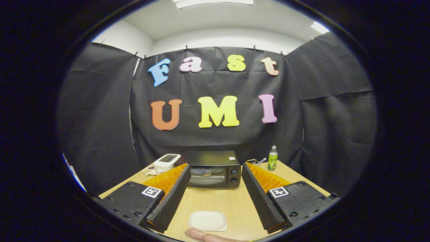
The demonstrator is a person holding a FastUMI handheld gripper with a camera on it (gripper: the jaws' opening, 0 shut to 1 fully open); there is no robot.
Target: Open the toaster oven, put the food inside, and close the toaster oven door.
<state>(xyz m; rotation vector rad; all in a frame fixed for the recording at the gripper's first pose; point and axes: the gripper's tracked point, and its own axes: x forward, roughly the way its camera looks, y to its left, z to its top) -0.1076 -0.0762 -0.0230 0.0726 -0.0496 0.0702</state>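
While tool (213, 174) gapes, closed toaster oven (214, 168) tops wooden table (215, 201)

Wooden table (215, 201) with toaster oven (214, 169), white toaster (166, 162), bottle (272, 158), plate (207, 220).

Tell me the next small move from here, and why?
Probably ease the gripper forward toward the oven, aiming at the door's top edge. Its door looks closed, the fingers are open and grip nothing, and the oven sits beyond them across bare table. The plate between the fingers can wait until the door is open.
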